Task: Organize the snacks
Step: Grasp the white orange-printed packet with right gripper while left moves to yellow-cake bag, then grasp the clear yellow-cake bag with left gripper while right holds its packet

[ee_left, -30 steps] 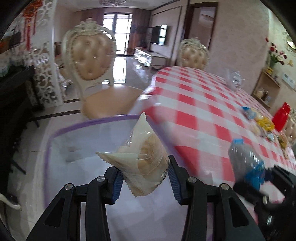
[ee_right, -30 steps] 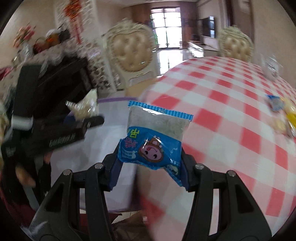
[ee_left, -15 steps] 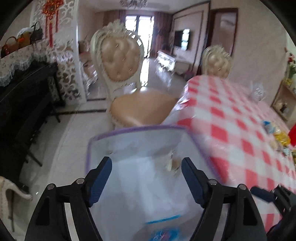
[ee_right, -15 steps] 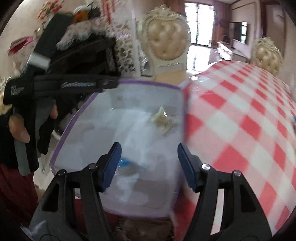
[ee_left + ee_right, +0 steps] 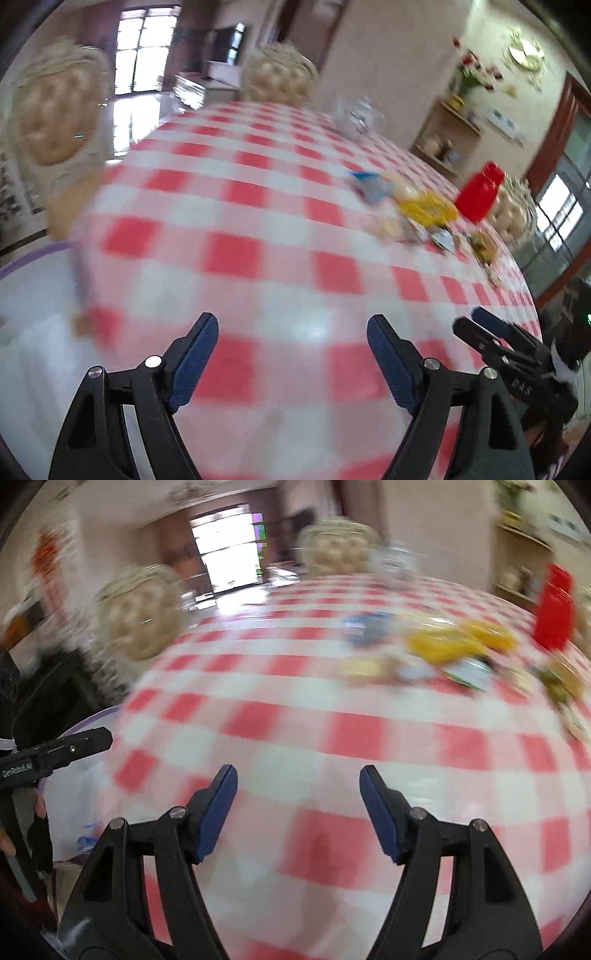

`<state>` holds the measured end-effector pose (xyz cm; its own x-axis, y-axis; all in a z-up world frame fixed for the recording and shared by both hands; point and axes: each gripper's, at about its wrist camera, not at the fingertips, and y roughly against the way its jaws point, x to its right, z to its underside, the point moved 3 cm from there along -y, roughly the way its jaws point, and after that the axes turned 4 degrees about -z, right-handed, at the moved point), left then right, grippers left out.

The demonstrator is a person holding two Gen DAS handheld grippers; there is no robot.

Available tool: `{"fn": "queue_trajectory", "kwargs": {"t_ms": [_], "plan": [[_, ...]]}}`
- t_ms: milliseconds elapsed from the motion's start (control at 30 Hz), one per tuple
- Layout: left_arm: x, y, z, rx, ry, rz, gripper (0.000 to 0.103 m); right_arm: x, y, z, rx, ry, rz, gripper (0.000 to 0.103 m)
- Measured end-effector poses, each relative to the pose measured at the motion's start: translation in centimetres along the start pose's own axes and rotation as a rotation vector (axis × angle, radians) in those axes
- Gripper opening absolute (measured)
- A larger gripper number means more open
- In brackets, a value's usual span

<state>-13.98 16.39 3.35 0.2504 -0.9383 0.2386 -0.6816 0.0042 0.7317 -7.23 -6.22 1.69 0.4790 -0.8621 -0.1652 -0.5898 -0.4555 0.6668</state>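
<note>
Both tongs (image 5: 291,332) (image 5: 298,786) agape, empty; snacks (image 5: 424,210) blurred, orientation prob. unreadable.

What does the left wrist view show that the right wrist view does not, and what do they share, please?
Only the left wrist view shows the left gripper from behind, jaws apart and empty, the flowers on the wall shelf, and the right gripper's tips at the right edge.

Only the right wrist view shows the right gripper from behind, jaws apart and empty, and the blue packet lying in the bin.

Both show the checkered tablecloth, the purple-rimmed bin at its left edge, the blurred snack pile and the red container.
</note>
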Motion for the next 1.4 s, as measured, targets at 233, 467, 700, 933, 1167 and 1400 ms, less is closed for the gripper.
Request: {"fn": "queue_trajectory", "kwargs": {"t_ms": [233,467,700,933,1167,1400], "plan": [[9.9,-9.4,-3.9,-0.026,-0.203,0.016,0.084,9.6,-1.2,-1.9,-0.033,-0.144,0.04,0.072],[8.6,-11.9,-5.7,-0.032,0.037,0.122,0.084,7.9,-8.2,-6.6,-0.097,-0.019,-0.093,0.072],[7.0,-11.9,-6.3,0.058,0.104,0.106,0.084,8.0,-14.6,-10.9,-0.124,0.03,-0.119,0.074],[7.4,-12.5,-6.1,0.025,0.09,0.115,0.084,8.7,-15.6,-11.5,-0.131,0.034,-0.168,0.063],[10.4,-13.1,-5.5,0.003,-0.062,0.085,0.084,9.9,-12.9,-10.3,-0.095,0.04,-0.104,0.043],[13.9,-16.8,-7.1,-0.061,-0.141,0.004,0.084,11.5,-8.0,-7.0,-0.072,0.032,-0.025,0.043]]}}
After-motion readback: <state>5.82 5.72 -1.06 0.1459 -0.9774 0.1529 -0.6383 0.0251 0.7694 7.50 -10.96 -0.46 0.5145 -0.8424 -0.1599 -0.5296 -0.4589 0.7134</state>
